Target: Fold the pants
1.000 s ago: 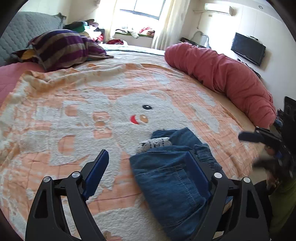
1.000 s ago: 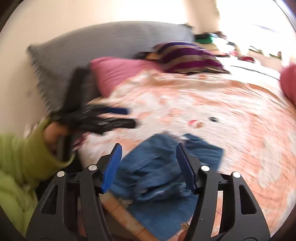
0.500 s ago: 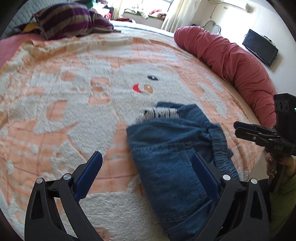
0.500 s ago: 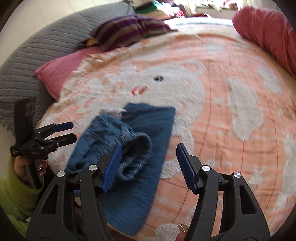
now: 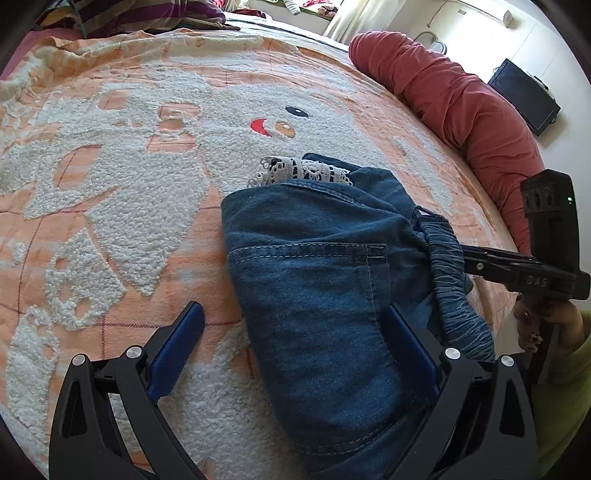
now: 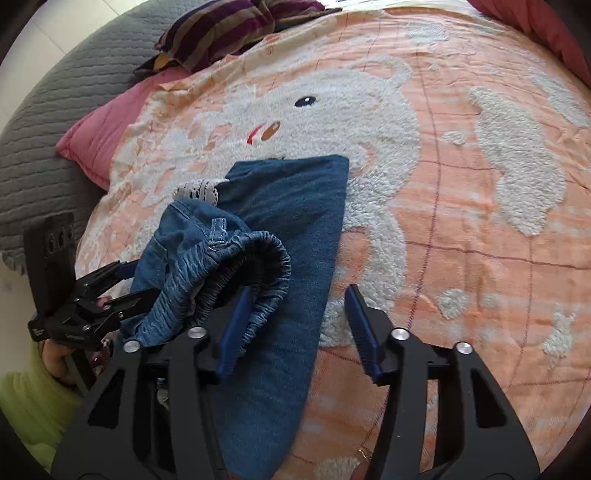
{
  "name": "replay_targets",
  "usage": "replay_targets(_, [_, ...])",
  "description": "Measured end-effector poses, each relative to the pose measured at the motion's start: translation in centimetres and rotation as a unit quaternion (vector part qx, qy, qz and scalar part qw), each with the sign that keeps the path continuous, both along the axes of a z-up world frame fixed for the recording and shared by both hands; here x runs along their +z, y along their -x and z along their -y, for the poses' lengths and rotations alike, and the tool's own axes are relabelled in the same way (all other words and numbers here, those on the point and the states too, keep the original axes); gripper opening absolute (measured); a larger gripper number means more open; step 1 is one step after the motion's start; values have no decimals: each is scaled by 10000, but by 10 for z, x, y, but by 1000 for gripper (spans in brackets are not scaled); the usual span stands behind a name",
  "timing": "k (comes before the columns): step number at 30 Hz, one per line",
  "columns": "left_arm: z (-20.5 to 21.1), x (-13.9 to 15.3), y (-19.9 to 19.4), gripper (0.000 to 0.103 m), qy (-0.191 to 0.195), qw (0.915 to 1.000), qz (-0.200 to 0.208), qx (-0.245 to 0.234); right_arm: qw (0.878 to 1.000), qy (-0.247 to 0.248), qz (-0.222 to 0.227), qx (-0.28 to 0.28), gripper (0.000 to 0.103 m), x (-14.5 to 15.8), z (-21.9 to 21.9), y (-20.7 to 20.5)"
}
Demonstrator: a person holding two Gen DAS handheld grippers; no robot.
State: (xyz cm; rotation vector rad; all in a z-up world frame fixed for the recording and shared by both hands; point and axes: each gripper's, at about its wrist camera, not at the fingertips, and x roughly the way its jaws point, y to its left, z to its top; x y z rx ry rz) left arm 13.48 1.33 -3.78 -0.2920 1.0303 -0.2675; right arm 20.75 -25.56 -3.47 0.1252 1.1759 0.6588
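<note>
Folded blue jeans (image 5: 314, 277) (image 6: 295, 206) with a gathered elastic waistband (image 5: 448, 266) (image 6: 258, 251) and white lace trim (image 5: 303, 171) lie on the orange bear blanket (image 5: 110, 184) (image 6: 461, 184). My left gripper (image 5: 291, 332) is open wide and low over the jeans, one finger on each side of the folded edge. It also shows in the right wrist view (image 6: 136, 282). My right gripper (image 6: 295, 314) (image 5: 476, 260) has its jaws closing. One finger is tucked against the waistband, denim lies between the pads, and a gap remains.
A rolled red duvet (image 5: 461, 107) runs along the far right edge of the bed. A striped pillow (image 6: 236, 26), a pink pillow (image 6: 99, 129) and a grey quilted headboard (image 6: 55, 110) sit at the head. A person's hand with a green sleeve (image 5: 561, 369) holds each gripper.
Both grippers have come down closer to the jeans. The right gripper rolled, its jaws narrowed, and one finger now rests against the waistband.
</note>
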Motion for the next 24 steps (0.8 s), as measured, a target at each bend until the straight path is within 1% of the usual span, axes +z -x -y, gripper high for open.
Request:
replay_targets(1, [0, 0, 0, 96, 23, 10000, 10, 4, 10000, -15, -45, 11, 38, -2, -1, -2])
replay_targets(2, [1, -1, 0, 95, 59, 10000, 11, 21, 9999, -49, -89, 37, 34, -4, -2, -3])
replay_targets(3, [1, -1, 0, 95, 86, 10000, 4, 24, 9998, -78, -154, 74, 33, -6, -4, -4])
replay_targets(6, [7, -1, 1, 95, 176, 9998, 29, -30, 9997, -75, -160, 174, 32, -8, -11, -6])
replay_targets(7, [10, 0, 0, 90, 222, 9997, 49, -74, 9996, -94, -168, 196, 32, -9, -12, -6])
replay_targets(8, [13, 0, 0, 77, 262, 9996, 71, -112, 9996, -106, -164, 213, 30, -9, -12, -6])
replay_targets(10, [17, 1, 2, 66, 303, 9994, 146, -124, 9995, -140, -137, 249, 26, -8, -13, -5])
replay_targets(11, [19, 3, 4, 58, 270, 9994, 191, -138, 9995, -136, -89, 272, 24, -7, -14, -4])
replay_targets(12, [20, 5, 5, 54, 205, 9994, 252, -139, 9995, -114, -11, 303, 22, -5, -15, -2])
replay_targets(13, [21, 8, 6, 46, 148, 9993, 326, -127, 9994, -106, 44, 315, 20, -3, -16, -1])
replay_targets(14, [20, 10, 7, 40, 138, 9991, 372, -118, 9994, -107, 104, 326, 14, -1, -17, 0])
replay_targets(15, [20, 11, 7, 39, 141, 9991, 389, -110, 9991, -103, 219, 339, 9, 3, -19, 3])
replay_targets(16, [19, 13, 7, 36, 138, 9990, 415, -103, 9988, -102, 312, 360, 7, 6, -20, 5])
replay_targets(20, [17, 23, 7, 32, 91, 9984, 547, -119, 9941, -38, 937, 549, 6, 25, -31, 18])
replay_targets(24, [9, 38, 4, 31, 61, 9970, 770, -12, 9896, -111, 1315, 581, 6, 39, -39, 21])
